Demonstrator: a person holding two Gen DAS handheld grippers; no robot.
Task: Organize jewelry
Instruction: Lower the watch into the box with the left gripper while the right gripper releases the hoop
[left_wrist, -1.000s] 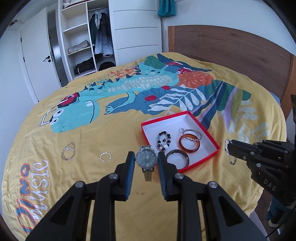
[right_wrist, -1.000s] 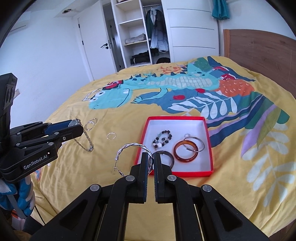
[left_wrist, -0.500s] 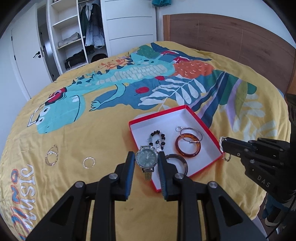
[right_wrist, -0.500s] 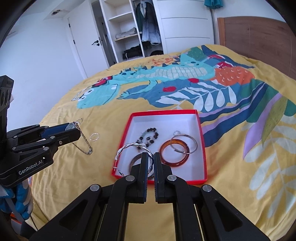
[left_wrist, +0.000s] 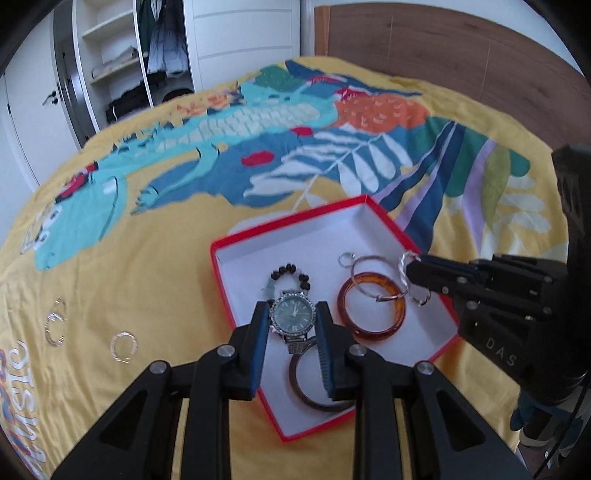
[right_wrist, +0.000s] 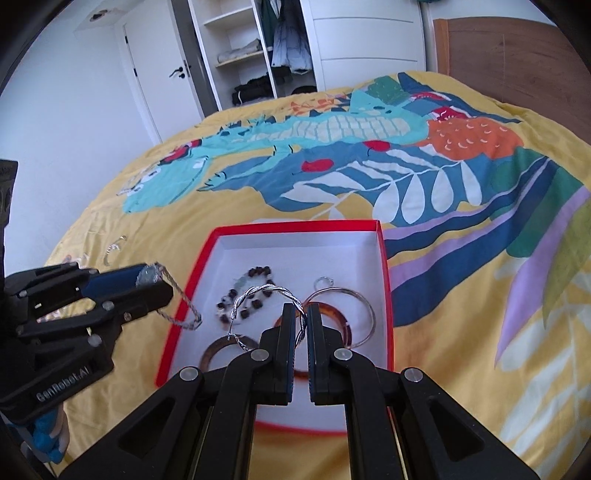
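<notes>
My left gripper (left_wrist: 292, 321) is shut on a silver watch (left_wrist: 293, 317) with a dark dial, held above the near left part of the red box (left_wrist: 221, 280). Its strap (right_wrist: 181, 306) hangs down in the right wrist view. My right gripper (right_wrist: 301, 317) is shut on a twisted silver hoop (right_wrist: 258, 295), held over the box (right_wrist: 382, 280). The box holds a beaded bracelet (left_wrist: 286, 275), an amber bangle (left_wrist: 371, 310), a thin silver ring set (left_wrist: 369, 273) and a dark bangle (left_wrist: 314, 384).
The box lies on a yellow dinosaur bedspread (left_wrist: 147, 229). Two silver pieces lie loose on the spread at the left: a hoop (left_wrist: 125, 342) and a sparkly bracelet (left_wrist: 55, 326). A wooden headboard (left_wrist: 443, 48) and an open wardrobe (left_wrist: 147, 55) stand behind.
Both grippers have moved forward over the red box, each carrying its piece; the box now looks nearer and larger in both views.
</notes>
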